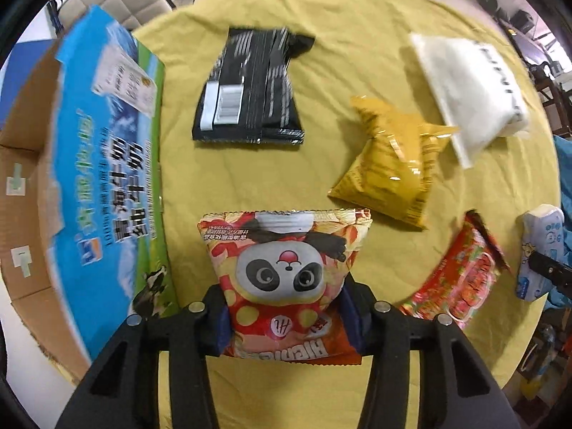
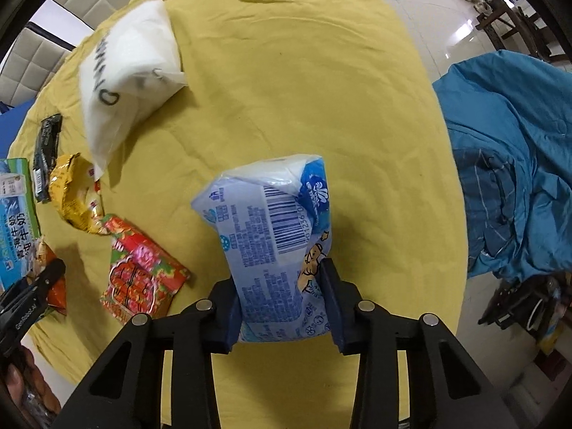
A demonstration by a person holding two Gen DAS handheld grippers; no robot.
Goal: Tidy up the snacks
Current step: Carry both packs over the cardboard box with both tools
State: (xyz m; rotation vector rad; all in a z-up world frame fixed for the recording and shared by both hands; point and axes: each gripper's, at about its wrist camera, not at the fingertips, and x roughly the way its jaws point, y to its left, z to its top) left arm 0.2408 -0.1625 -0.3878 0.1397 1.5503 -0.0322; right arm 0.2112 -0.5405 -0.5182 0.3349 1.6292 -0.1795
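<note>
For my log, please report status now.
Left gripper shut on panda snack bag. Right gripper shut on blue tissue pack. Milk carton box beside, nothing blocking.

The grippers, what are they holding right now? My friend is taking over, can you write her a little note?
Left gripper: shut on the panda snack bag, above the yellow cloth.
Right gripper: shut on the blue tissue pack.
On the cloth: black packet, yellow bag, white bag, red flowery packet.
The open milk carton box stands at the left edge; whether anything is inside cannot be seen.
Left to do: place both held items, then sort the four loose ones.
</note>
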